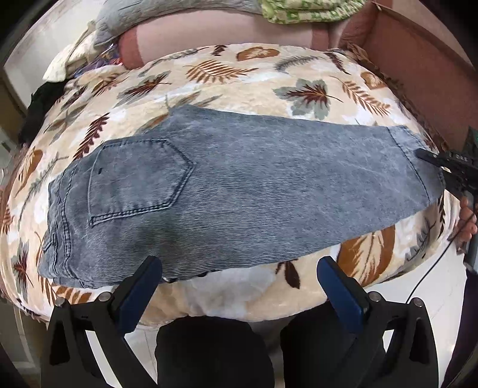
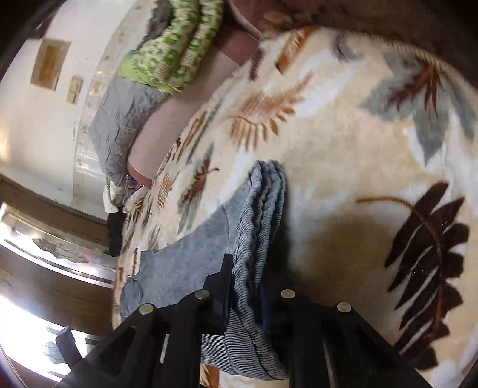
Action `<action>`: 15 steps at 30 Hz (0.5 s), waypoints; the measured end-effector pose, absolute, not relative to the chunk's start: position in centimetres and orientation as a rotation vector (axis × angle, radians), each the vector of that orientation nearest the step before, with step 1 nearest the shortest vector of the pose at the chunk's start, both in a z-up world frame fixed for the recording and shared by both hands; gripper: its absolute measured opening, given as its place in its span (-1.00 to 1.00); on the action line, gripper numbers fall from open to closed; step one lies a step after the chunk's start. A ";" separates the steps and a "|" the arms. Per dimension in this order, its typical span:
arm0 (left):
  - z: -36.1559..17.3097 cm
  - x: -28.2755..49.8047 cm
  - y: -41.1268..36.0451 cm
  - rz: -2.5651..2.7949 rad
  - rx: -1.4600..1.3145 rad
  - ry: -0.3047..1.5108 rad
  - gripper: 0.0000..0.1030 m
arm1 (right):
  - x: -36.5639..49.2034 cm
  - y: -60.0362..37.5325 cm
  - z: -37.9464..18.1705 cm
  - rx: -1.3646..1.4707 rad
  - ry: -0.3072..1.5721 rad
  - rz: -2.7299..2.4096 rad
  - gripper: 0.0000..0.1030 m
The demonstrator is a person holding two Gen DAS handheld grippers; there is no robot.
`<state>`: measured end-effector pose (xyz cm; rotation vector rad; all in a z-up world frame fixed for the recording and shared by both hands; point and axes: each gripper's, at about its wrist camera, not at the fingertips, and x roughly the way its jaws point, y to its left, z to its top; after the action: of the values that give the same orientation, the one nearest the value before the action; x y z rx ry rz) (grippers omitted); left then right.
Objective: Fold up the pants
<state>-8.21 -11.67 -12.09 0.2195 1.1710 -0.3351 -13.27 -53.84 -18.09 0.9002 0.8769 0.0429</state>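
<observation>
Grey-blue denim pants [image 1: 233, 191] lie folded lengthwise across a leaf-patterned blanket [image 1: 227, 74], waistband and back pocket at the left, leg hems at the right. My left gripper [image 1: 239, 268] is open and empty, hovering just in front of the pants' near edge. My right gripper [image 1: 433, 161] shows at the right edge of the left wrist view, at the hem end. In the right wrist view my right gripper [image 2: 251, 286] is shut on the bunched hem layers of the pants [image 2: 260, 215], lifting them slightly off the blanket [image 2: 343, 134].
A pink pillow [image 1: 224, 35], a grey cloth [image 1: 179, 12] and a green patterned quilt [image 1: 304, 10] lie at the far side of the bed. A brown headboard or wall [image 1: 418, 65] runs along the right. Dark clothing [image 1: 41, 104] sits at the left edge.
</observation>
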 end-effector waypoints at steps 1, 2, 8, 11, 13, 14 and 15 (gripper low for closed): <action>-12.1 -8.2 -11.4 -0.335 0.211 1.171 1.00 | -13.2 -53.5 -17.5 0.881 0.872 0.039 -0.72; -12.0 -8.1 -11.2 -0.334 0.201 1.171 1.00 | -13.0 -53.0 -16.7 0.861 0.867 0.035 -0.73; -11.5 -8.0 -9.7 -0.329 0.157 1.159 1.00 | -11.6 -49.0 -13.0 0.783 0.865 0.041 -0.73; -11.5 -7.8 -8.8 -0.326 0.131 1.160 1.00 | -10.5 -45.9 -12.2 0.759 0.883 0.064 -0.73; -11.6 -7.7 -8.2 -0.327 0.113 1.163 1.00 | -9.5 -43.5 -12.1 0.746 0.900 0.089 -0.73; -11.7 -7.7 -7.9 -0.326 0.107 1.165 1.00 | -9.3 -42.5 -12.1 0.743 0.907 0.100 -0.73; -11.8 -7.6 -7.5 -0.322 0.101 1.166 1.00 | -8.8 -41.1 -12.3 0.739 0.916 0.117 -0.73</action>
<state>-7.61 -7.48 -11.80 0.1006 1.1664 -0.3222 -8.81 -41.07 -12.26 0.7391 0.9159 0.1168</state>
